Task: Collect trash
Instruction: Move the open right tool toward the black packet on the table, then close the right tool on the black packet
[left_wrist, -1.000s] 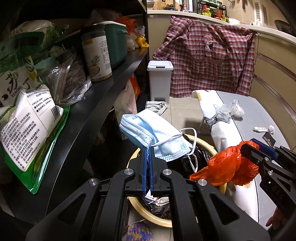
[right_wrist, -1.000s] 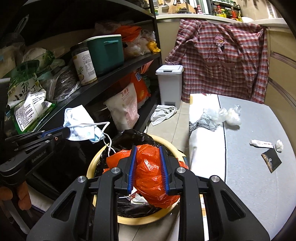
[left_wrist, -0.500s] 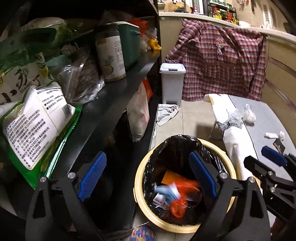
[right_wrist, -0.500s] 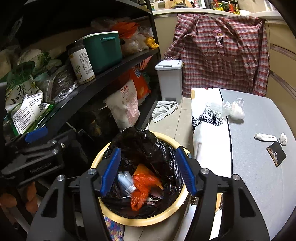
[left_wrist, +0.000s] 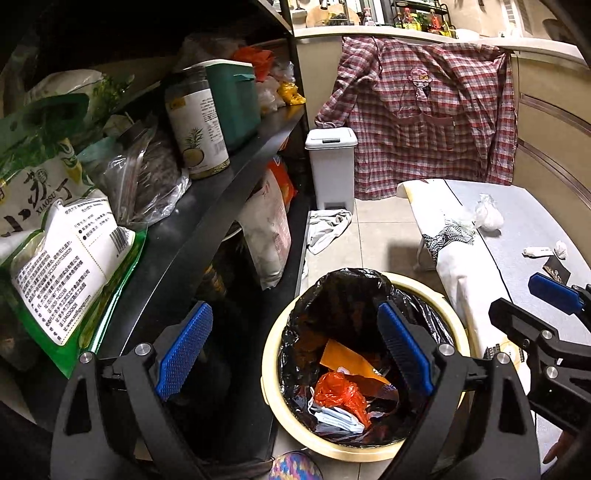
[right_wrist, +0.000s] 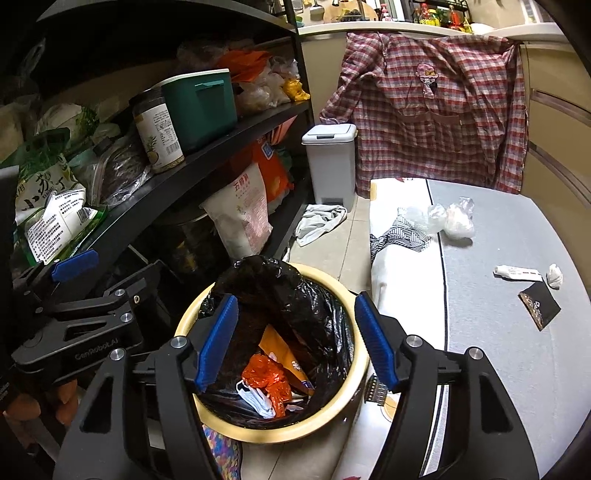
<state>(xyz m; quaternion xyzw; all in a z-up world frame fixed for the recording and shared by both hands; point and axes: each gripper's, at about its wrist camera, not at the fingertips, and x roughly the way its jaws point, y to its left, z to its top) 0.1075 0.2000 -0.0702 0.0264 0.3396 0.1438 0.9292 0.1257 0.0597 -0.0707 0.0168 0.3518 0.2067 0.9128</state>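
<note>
A cream round bin (left_wrist: 269, 369) (right_wrist: 295, 434) with a black liner stands on the floor below both grippers. Inside it lie an orange plastic bag (left_wrist: 340, 391) (right_wrist: 266, 373) and a light blue face mask (left_wrist: 332, 417) (right_wrist: 255, 397). My left gripper (left_wrist: 295, 349) is open over the bin's left rim, nothing between its blue pads. My right gripper (right_wrist: 295, 343) is open above the bin, also holding nothing. On the grey table (right_wrist: 498, 369) to the right lie crumpled clear plastic (right_wrist: 450, 218), a white tube (right_wrist: 517, 272), a white paper ball (right_wrist: 554, 275) and a black wrapper (right_wrist: 539, 304).
A black shelf (left_wrist: 221, 192) with food packets, a jar and a green box runs along the left. A small white pedal bin (left_wrist: 330, 166) and a hanging plaid shirt (left_wrist: 424, 118) stand behind. A cloth (left_wrist: 327, 229) lies on the tiled floor.
Both grippers have gone from shut to open. The face mask left the left gripper and the orange bag left the right one; both now lie in the bin.
</note>
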